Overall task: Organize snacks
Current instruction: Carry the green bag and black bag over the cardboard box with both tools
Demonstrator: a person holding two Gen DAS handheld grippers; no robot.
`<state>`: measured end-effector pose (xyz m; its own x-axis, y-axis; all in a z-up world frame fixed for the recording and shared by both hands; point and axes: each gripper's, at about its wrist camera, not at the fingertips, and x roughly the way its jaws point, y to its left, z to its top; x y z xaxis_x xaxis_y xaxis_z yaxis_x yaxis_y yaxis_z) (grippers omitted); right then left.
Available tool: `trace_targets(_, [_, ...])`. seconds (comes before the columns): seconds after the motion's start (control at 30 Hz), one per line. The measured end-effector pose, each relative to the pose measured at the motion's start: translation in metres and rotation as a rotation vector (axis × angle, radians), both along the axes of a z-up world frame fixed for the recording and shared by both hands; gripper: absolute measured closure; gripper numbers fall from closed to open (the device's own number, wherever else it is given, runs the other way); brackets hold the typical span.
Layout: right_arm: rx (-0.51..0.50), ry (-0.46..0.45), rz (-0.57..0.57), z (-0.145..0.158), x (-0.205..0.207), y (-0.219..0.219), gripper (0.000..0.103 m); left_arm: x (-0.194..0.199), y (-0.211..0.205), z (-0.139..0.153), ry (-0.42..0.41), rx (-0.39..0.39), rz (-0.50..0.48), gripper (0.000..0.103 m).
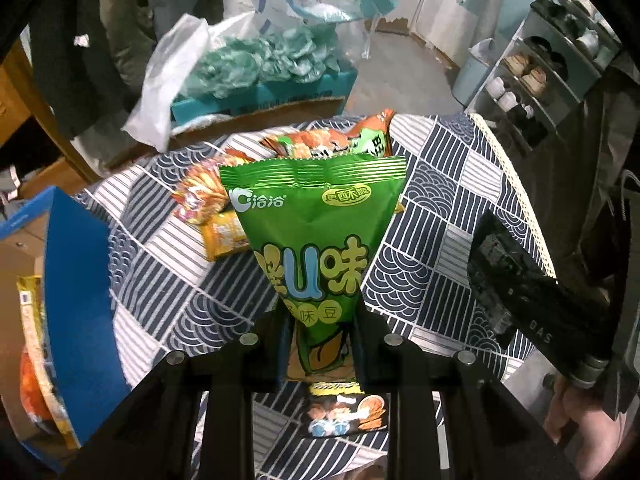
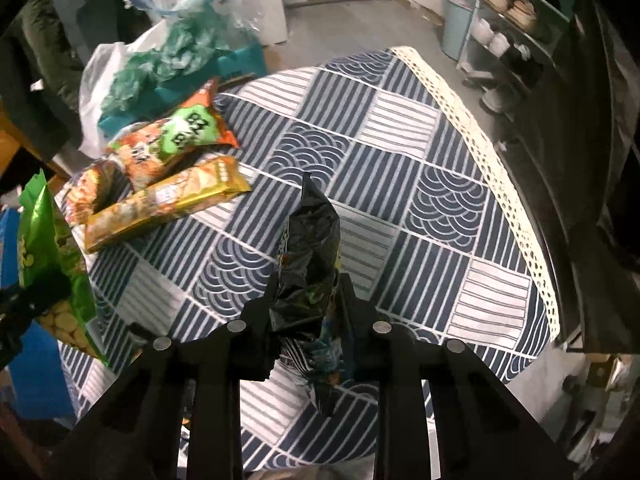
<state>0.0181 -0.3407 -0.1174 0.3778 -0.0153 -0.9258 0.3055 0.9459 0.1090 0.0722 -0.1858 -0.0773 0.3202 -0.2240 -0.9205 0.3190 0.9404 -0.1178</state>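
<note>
Left hand-held gripper [image 1: 320,332]: we see it pinching the green bag [image 1: 314,216] low down, held above the desk [image 1: 440,184].
Right hand-held gripper [image 2: 308,304]: clamped on the black bag [image 2: 310,248] mid-body.
Handling: we judge both light, crinkly, slippery; grip the sealed edges.
Far left: three packets [image 2: 168,176] wait.

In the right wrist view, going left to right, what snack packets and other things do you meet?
Green snack bag → gold packet → black snack bag clamped in the right gripper → cream lace edge of the tablecloth → shoe rack.
</note>
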Motion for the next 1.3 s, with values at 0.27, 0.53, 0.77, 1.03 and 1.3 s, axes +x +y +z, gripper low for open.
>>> trace_targets(0.27, [-0.024,-0.045,0.081,0.025,0.001,0.031,0.080,-0.010,0.034,0.020,-0.085,0.036,0.013,0.078])
trace_targets(0.53, [-0.020,-0.103,0.186,0.052,0.005,0.073,0.080,-0.018,0.077,0.039,-0.133,0.044,0.066,0.078])
trace_targets(0.77, [-0.011,-0.155,0.291,0.076,0.007,0.119,0.080,-0.027,0.117,0.054,-0.178,0.061,0.116,0.078])
trace_targets(1.03, [0.001,-0.190,0.419,0.094,0.012,0.183,0.080,-0.037,0.174,0.068,-0.195,0.043,0.193,0.078])
trace_targets(1.3, [0.016,-0.219,0.552,0.111,0.020,0.256,0.080,-0.045,0.226,0.074,-0.225,0.045,0.276,0.078])
